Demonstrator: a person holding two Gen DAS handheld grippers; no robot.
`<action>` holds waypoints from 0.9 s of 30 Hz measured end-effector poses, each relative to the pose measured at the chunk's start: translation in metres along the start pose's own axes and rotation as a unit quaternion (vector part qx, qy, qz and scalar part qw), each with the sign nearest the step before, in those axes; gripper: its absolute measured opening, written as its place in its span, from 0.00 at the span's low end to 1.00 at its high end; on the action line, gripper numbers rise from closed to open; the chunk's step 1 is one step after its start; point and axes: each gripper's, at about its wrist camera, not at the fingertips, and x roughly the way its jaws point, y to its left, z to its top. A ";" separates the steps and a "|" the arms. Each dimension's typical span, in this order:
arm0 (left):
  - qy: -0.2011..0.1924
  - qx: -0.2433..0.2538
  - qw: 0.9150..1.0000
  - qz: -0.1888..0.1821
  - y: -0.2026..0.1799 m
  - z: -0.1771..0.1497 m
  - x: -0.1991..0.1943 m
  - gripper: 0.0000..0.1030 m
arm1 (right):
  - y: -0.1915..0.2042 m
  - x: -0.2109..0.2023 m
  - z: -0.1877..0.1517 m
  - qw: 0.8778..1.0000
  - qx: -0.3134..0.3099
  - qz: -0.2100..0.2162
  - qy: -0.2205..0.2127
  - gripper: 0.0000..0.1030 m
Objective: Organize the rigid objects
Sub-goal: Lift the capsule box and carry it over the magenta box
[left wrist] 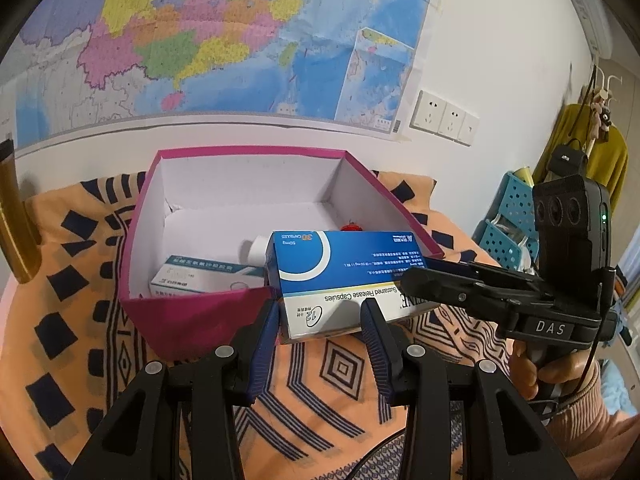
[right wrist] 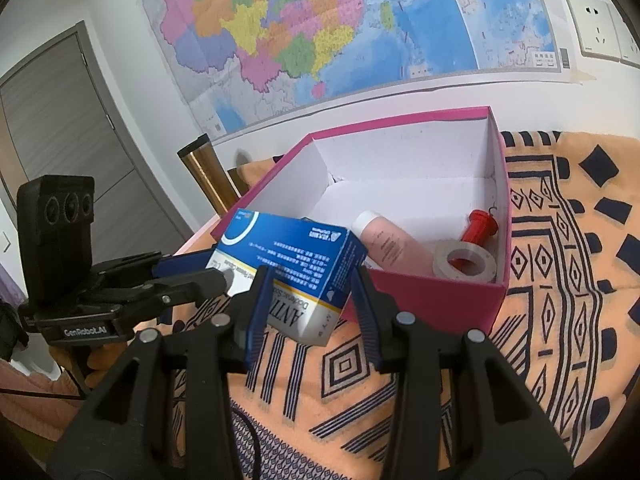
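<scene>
A blue and white capsule box hangs at the near rim of an open pink box with white walls. Both grippers are shut on it from opposite ends. My left gripper grips its near end; in the right wrist view it reaches in from the left. My right gripper clamps the box too; in the left wrist view it comes from the right. Inside the pink box lie a pink bottle, a tape roll, a red piece and a teal-white carton.
The pink box stands on an orange patterned cloth. A gold post stands behind its left corner. A map covers the wall, with sockets to its right. A blue perforated basket is at far right.
</scene>
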 end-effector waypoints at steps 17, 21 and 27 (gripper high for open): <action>-0.004 0.004 1.000 0.001 0.000 0.012 0.006 0.40 | -0.005 0.000 0.011 1.000 -0.001 -0.006 -0.013 0.43; -0.006 0.004 1.000 0.002 0.000 0.015 0.007 0.40 | -0.006 0.000 0.012 1.000 -0.002 -0.006 -0.016 0.43; -0.009 0.007 1.000 0.003 0.000 0.019 0.008 0.41 | -0.007 0.000 0.015 1.000 -0.003 -0.007 -0.019 0.43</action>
